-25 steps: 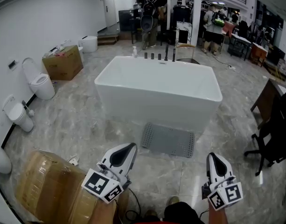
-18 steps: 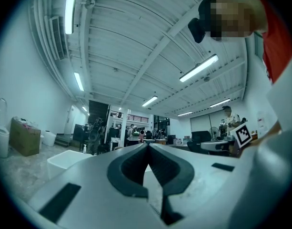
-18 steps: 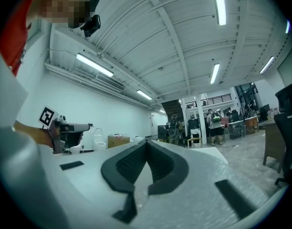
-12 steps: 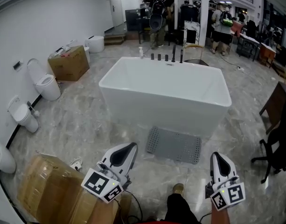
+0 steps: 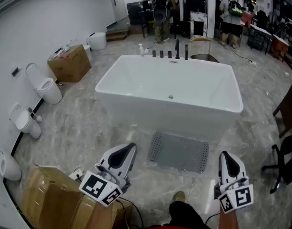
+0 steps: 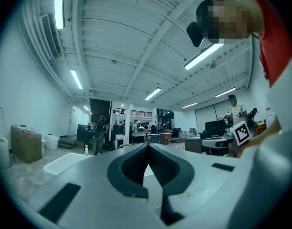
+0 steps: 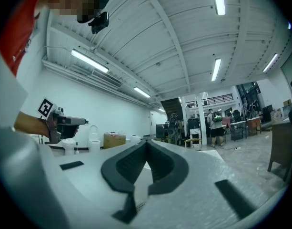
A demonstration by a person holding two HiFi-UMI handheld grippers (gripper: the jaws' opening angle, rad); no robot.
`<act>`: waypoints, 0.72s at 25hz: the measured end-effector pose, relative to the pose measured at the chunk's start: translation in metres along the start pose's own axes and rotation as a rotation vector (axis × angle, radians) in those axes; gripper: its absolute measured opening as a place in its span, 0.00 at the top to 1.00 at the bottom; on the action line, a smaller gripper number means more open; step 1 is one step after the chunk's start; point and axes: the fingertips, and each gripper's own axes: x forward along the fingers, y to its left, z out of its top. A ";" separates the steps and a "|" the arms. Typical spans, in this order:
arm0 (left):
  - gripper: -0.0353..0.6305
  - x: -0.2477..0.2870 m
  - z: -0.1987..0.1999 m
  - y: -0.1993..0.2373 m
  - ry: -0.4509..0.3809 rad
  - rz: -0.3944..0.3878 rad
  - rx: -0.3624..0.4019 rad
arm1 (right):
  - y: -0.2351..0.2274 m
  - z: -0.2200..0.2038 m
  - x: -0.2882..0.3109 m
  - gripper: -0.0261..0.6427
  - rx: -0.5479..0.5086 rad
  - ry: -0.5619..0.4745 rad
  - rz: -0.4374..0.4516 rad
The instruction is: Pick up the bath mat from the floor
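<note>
A grey perforated bath mat (image 5: 179, 151) lies flat on the marble floor, right against the near side of a white freestanding bathtub (image 5: 170, 93). My left gripper (image 5: 130, 148) is held level at the lower left, its tip just short of the mat's left edge, jaws shut and empty. At the lower right, my right gripper (image 5: 226, 155) points the same way, close to the mat's right corner, shut on nothing too. In the left gripper view the shut jaws (image 6: 147, 146) face the tub; the right gripper view shows its shut jaws (image 7: 146, 142) and a sliver of mat below.
Wrapped cardboard boxes (image 5: 55, 202) stand at my lower left. Toilets (image 5: 46, 88) line the left wall beside a brown box (image 5: 69, 63). A dark chair (image 5: 286, 160) stands at the right. People (image 5: 230, 14) and desks fill the far background. My shoe (image 5: 178, 196) shows below.
I have walked toward the tub with both grippers held out. The tub and mat now sit nearer and larger, and the mat lies between the two gripper tips. Both jaws stayed shut.
</note>
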 end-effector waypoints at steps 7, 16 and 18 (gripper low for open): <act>0.93 0.083 -0.010 0.018 0.021 0.037 -0.009 | -0.064 -0.014 0.057 0.96 0.004 0.027 0.020; 0.93 0.145 -0.027 0.035 0.055 0.051 -0.011 | -0.112 -0.030 0.104 0.96 0.020 0.057 0.025; 0.93 0.154 -0.030 0.041 0.060 0.052 -0.011 | -0.118 -0.033 0.113 0.96 0.023 0.063 0.020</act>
